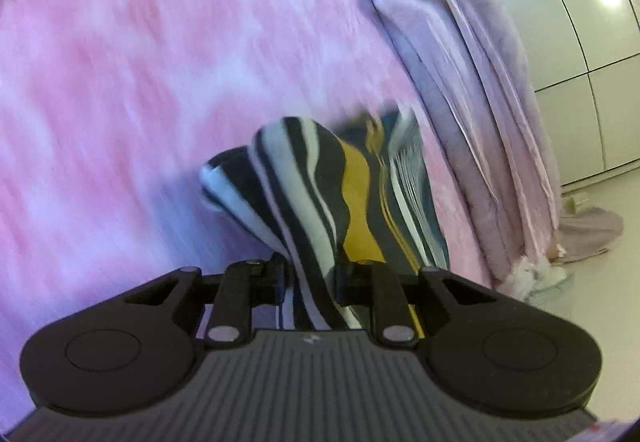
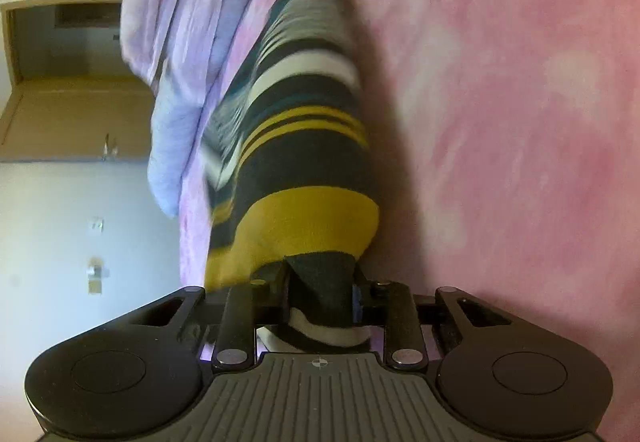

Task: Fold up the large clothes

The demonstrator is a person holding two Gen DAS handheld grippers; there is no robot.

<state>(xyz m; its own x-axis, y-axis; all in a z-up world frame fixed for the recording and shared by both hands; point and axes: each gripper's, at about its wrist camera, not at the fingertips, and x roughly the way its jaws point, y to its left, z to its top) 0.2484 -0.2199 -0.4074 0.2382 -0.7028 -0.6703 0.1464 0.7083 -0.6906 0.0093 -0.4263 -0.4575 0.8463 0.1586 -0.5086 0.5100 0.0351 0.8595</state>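
Gripping the striped garment (image 1: 320, 198) from both ends here: the left gripper (image 1: 312, 274) is clamped on a bunched white-and-dark fold, and the right gripper (image 2: 320, 282) is pinched shut on a dark bit next to the big yellow band. The garment (image 2: 296, 114) stretches out from both over the pink blanket (image 1: 140, 82), near the bed's edge where a pale quilt (image 1: 480, 102) is piled. White wardrobe doors (image 1: 580, 42) behind. Everything's pretty motion-blurred.
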